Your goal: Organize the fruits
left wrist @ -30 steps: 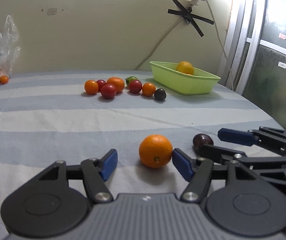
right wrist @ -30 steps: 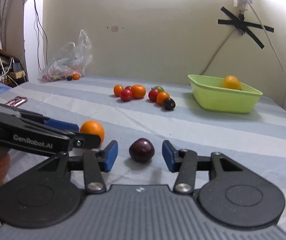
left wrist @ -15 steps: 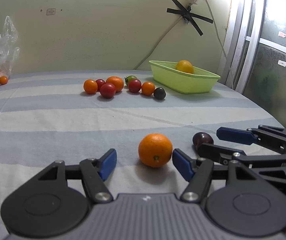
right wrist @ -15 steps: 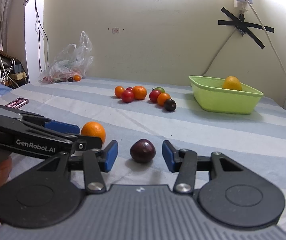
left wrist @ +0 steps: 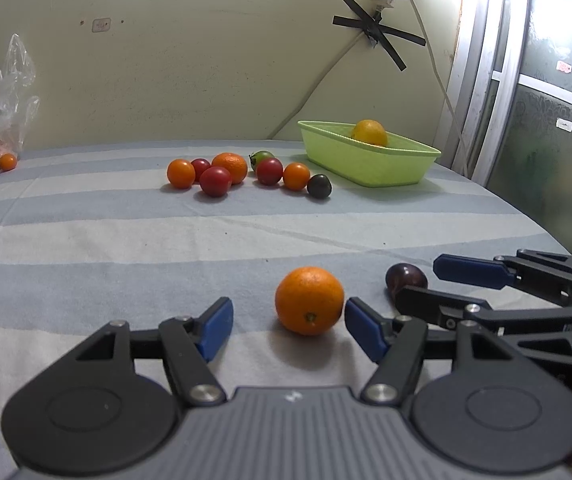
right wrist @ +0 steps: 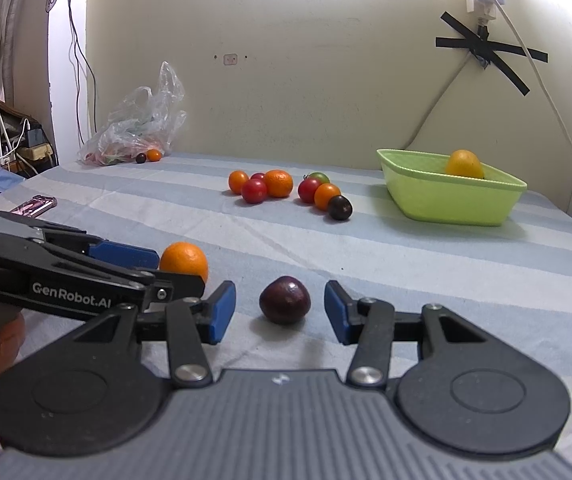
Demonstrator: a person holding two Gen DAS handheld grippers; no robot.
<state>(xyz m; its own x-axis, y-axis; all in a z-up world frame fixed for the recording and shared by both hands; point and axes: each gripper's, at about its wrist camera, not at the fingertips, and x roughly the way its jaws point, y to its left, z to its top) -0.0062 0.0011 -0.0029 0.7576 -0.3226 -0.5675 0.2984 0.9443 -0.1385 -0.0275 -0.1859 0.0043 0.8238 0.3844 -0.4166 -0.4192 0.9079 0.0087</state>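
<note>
An orange (left wrist: 309, 300) lies on the striped cloth between the open fingers of my left gripper (left wrist: 289, 326), closer to the right pad. A dark purple plum (right wrist: 284, 300) lies between the open fingers of my right gripper (right wrist: 280, 312). Both fruits rest on the cloth. The right gripper also shows in the left wrist view (left wrist: 437, 284), and the left gripper in the right wrist view (right wrist: 158, 270). A green basket (left wrist: 369, 160) at the back right holds a yellow-orange fruit (left wrist: 369, 133).
A cluster of several small tomatoes and oranges (left wrist: 242, 172) lies mid-table left of the basket. A plastic bag with fruit (right wrist: 138, 132) sits at the far left by the wall. A pink object (right wrist: 34, 204) lies at the left edge. The table edge curves at right.
Both grippers have barely moved; the view has tilted down slightly. Both fruits stay on the cloth between open fingers.
</note>
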